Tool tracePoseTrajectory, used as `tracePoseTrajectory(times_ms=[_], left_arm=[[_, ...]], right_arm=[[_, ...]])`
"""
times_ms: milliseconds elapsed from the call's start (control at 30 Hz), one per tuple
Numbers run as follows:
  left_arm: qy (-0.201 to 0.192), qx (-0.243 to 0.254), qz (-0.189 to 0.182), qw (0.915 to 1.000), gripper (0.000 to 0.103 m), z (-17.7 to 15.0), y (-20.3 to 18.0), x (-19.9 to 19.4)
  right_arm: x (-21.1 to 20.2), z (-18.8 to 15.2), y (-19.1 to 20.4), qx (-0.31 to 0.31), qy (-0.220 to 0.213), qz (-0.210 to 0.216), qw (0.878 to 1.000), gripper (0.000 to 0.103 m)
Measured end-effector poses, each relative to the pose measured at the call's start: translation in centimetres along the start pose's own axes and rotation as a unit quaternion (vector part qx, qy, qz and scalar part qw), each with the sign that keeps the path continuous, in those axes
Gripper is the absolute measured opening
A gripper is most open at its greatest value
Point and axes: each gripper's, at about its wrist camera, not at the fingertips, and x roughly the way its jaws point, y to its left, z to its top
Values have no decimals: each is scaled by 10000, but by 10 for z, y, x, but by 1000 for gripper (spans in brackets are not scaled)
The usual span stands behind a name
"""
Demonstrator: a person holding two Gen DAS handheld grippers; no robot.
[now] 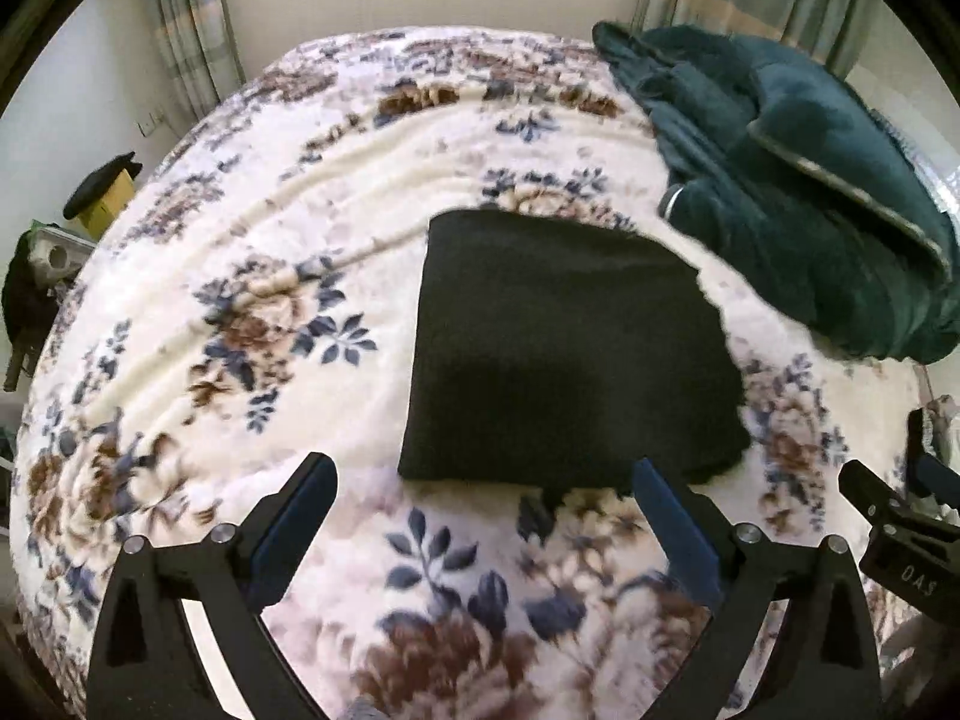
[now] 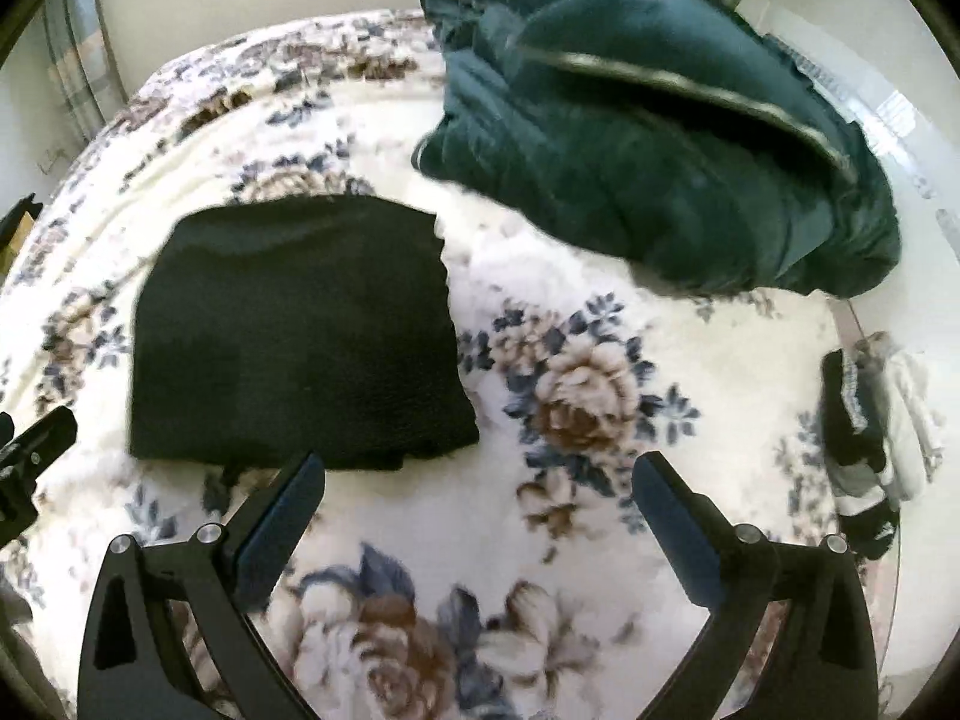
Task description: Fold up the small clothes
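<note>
A black garment (image 1: 570, 354) lies folded into a flat rectangle on the floral blanket (image 1: 252, 312). It also shows in the right wrist view (image 2: 294, 330), left of centre. My left gripper (image 1: 483, 471) is open and empty, just short of the garment's near edge. My right gripper (image 2: 480, 468) is open and empty, beside the garment's near right corner, over the blanket (image 2: 600, 396). The right gripper's body shows at the right edge of the left wrist view (image 1: 900, 522). The left gripper's body shows at the left edge of the right wrist view (image 2: 30, 450).
A bundled dark green blanket (image 1: 792, 180) lies at the far right of the bed, also seen in the right wrist view (image 2: 660, 138). A pile of black and white clothes (image 2: 870, 426) sits at the bed's right edge. Curtains (image 1: 186, 36) and walls lie beyond.
</note>
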Motion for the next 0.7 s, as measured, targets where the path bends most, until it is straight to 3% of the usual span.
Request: tracePoseTrajectory(times_ms=[333, 700], left_arm=[[-482, 113, 46, 9988, 101, -19, -18, -140], [-960, 198, -50, 9952, 101, -46, -32, -297]], right_arm=[[-161, -15, -23, -1, -649, -15, 9979, 103], [-347, -57, -55, -24, -1276, 176, 9917, 103]])
